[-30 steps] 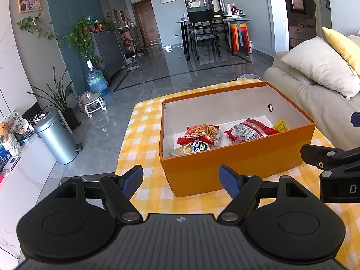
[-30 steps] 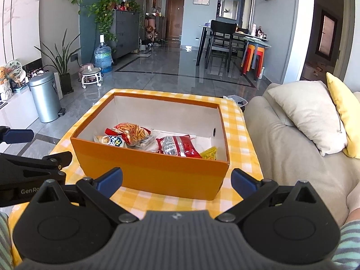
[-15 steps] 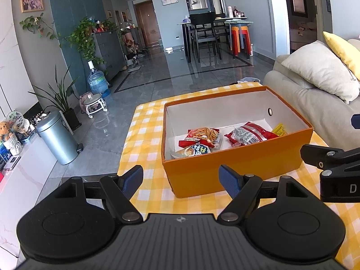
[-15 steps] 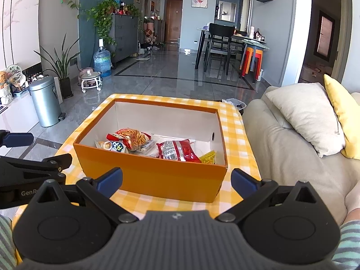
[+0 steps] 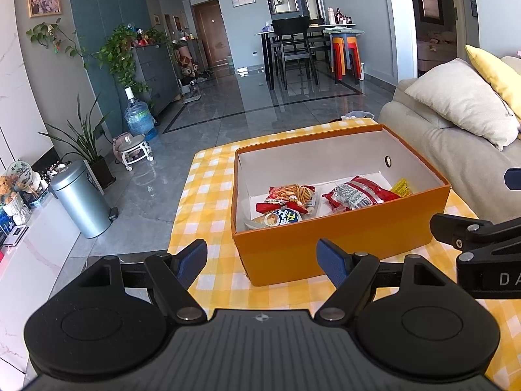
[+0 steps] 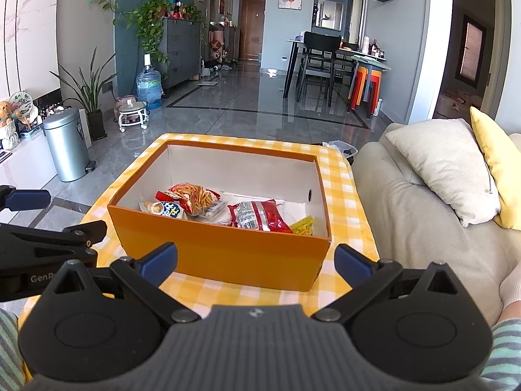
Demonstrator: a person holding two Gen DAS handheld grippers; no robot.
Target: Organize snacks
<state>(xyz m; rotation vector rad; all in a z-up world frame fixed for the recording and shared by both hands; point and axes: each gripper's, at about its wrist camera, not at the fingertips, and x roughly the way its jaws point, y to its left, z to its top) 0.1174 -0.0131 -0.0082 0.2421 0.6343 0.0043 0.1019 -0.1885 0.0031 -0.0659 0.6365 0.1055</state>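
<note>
An orange box (image 5: 338, 238) (image 6: 228, 257) stands on the yellow checked tablecloth (image 5: 208, 192) (image 6: 345, 215). Inside lie a red fries-print bag (image 5: 293, 192) (image 6: 195, 195), a blue-and-white pack (image 5: 285, 216) (image 6: 169, 209), a red and silver bag (image 5: 355, 194) (image 6: 257, 216) and a small yellow sachet (image 5: 402, 187) (image 6: 301, 224). My left gripper (image 5: 262, 262) is open and empty, held back before the box's near left corner. My right gripper (image 6: 255, 259) is open and empty before the box's near wall.
A beige sofa (image 6: 413, 215) with a cream cushion (image 6: 439, 166) and a yellow cushion (image 6: 498, 166) runs along the table's right side. A metal bin (image 5: 79, 200) stands on the floor to the left. A dining table with chairs (image 5: 302, 49) is far behind.
Both grippers have drawn back and up from the box, which looks smaller and farther now. Both stay open. The snacks have not moved.
</note>
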